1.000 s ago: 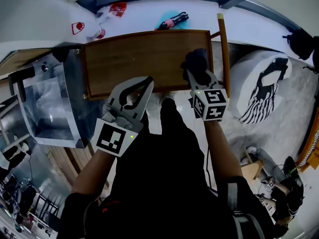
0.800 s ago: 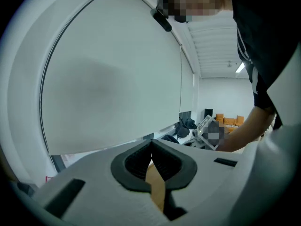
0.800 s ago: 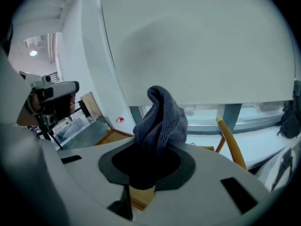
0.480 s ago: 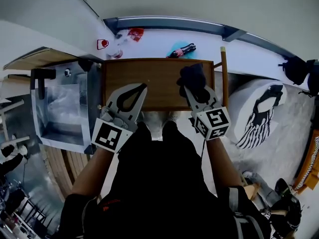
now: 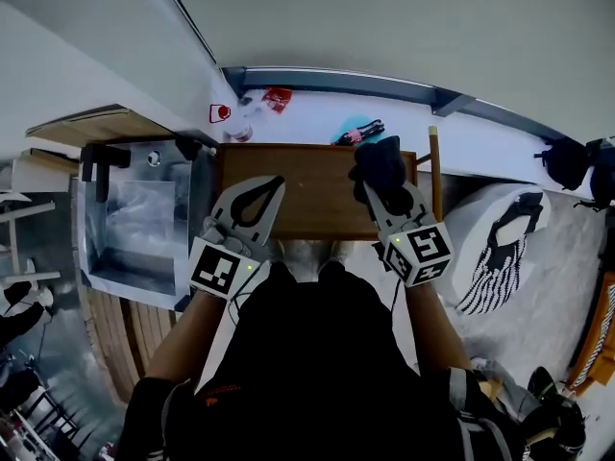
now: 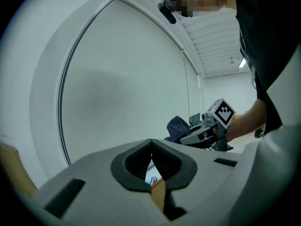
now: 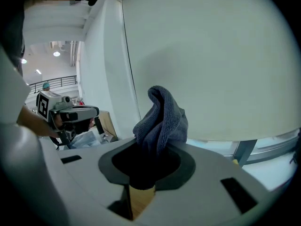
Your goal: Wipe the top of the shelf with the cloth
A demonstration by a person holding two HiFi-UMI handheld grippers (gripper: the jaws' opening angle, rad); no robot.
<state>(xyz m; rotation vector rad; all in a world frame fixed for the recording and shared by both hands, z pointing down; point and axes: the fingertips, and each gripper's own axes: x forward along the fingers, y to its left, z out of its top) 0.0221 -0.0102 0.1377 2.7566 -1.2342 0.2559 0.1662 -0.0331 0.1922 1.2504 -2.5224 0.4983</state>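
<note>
The right gripper (image 5: 384,184) reaches over the far right corner of the brown wooden shelf (image 5: 312,195), its jaws clamped on a dark blue-grey cloth (image 5: 378,158). In the right gripper view the cloth (image 7: 162,117) fills the space between the jaws of the right gripper (image 7: 146,165) and stands up bunched above them, in front of a pale wall. Whether the cloth touches the shelf top cannot be told.

The left gripper (image 5: 276,181) is over the left half of the shelf top, well apart from the cloth. In its own view the left gripper (image 6: 151,148) has its jaws closed tip to tip with nothing between them; a strip of the wooden shelf (image 6: 158,197) shows through the gap lower down. The right gripper (image 6: 212,127) and the cloth (image 6: 178,126) appear beyond, off to the right.

Behind the shelf a dark bottle (image 5: 361,133) lies on a white surface (image 5: 317,115). A metal box (image 5: 144,221) stands just beside the shelf on the left
</note>
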